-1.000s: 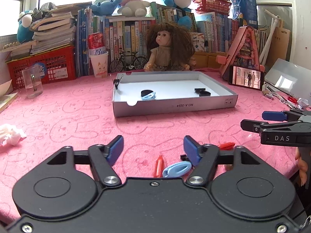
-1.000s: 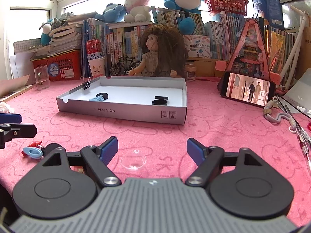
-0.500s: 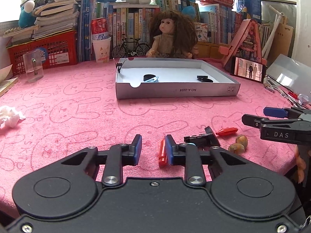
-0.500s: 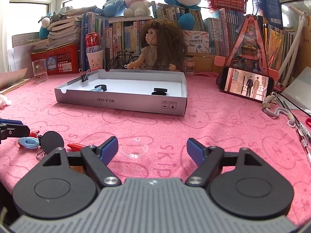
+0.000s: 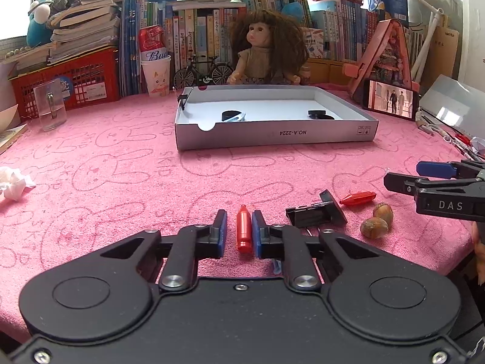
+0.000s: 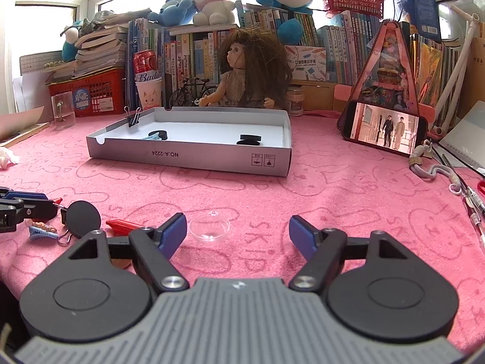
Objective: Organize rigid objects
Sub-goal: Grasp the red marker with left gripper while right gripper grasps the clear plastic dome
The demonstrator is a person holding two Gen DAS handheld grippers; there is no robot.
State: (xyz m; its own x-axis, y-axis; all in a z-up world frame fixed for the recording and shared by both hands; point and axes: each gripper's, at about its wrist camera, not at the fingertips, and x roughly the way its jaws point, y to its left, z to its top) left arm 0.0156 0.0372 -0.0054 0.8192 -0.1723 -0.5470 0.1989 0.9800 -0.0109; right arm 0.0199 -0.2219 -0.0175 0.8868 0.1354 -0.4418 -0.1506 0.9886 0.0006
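Nearest the left wrist camera, the left tool [image 5: 238, 233] had just been closing and its blue pads stood narrowly apart around a small red bullet-shaped piece [image 5: 243, 230], which lay lengthwise between them, pressed against the right pad; whether the left pad touched it was hard to tell. Just to its right on the pink tabletop [image 5: 121, 182] lay a black clip-like part [image 5: 315, 214], two hazelnuts [image 5: 379, 221] and a second red pointed piece [image 5: 357, 197], with the right tool [image 5: 430, 182] reaching in from the right edge. From the right wrist camera, the right tool [image 6: 238, 233] had its jaws spread wide, having just narrowed slightly, with nothing pinched; a clear round dish [image 6: 209, 227] lay on the cloth between the fingertips, nearer the left one and touching neither. Left of that sat a red pointed piece [image 6: 122, 224], a black round disc [image 6: 83, 214] and a small blue-wrapped item [image 6: 42, 230], next to the left tool [image 6: 27, 203] at the frame's edge. Farther back stood a shallow grey cardboard tray [image 5: 272, 135] holding several small black pieces [image 5: 319, 113], with a binder clip [image 6: 133, 116] on its wall. Behind it sat a doll [image 5: 266, 51], a phone [image 6: 385, 129] playing video, a red basket [image 5: 75, 82] and rows of books [image 5: 197, 39].
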